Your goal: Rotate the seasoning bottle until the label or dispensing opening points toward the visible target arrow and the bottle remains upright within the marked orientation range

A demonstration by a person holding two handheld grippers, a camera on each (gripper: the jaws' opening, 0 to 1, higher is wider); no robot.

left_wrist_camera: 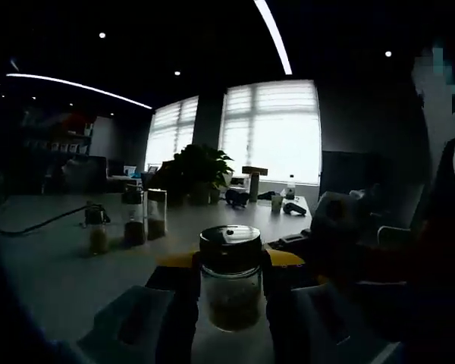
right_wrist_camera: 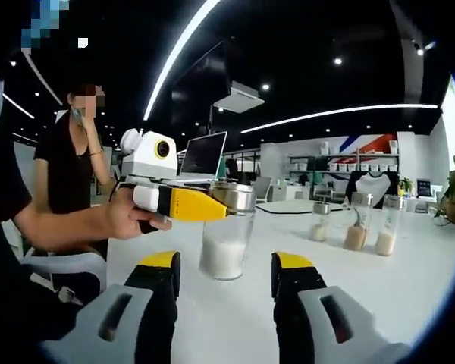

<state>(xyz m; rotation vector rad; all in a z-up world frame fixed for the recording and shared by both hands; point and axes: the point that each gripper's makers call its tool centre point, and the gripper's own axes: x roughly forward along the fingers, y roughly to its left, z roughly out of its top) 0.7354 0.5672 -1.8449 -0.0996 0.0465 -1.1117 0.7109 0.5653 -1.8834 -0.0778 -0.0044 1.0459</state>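
Two grippers are working at one white table point(right_wrist_camera: 409, 288). In the left gripper view, the left gripper point(left_wrist_camera: 230, 292) is clamping its jaws on the seasoning bottle point(left_wrist_camera: 230, 280), a clear glass jar with a dark lid, which is standing upright between them. In the right gripper view, that same left gripper point(right_wrist_camera: 212, 206) is reaching in from the left, held in a person's hand point(right_wrist_camera: 129, 214), its yellow-tipped jaws pinching the seasoning bottle point(right_wrist_camera: 227, 243) just under the metal lid; the jar is sitting on the table, upright, with pale powder filling its lower part. The right gripper point(right_wrist_camera: 224, 277) is hanging just in front of the bottle with its jaws spread wide and nothing between them, apart from the glass.

Three more jars point(right_wrist_camera: 356, 227) are standing in a row farther back on the right in that view, well apart from the held bottle. A laptop point(right_wrist_camera: 205, 155) is sitting open behind the left gripper, and another person point(right_wrist_camera: 68, 167) in black is standing by the table's far left edge.
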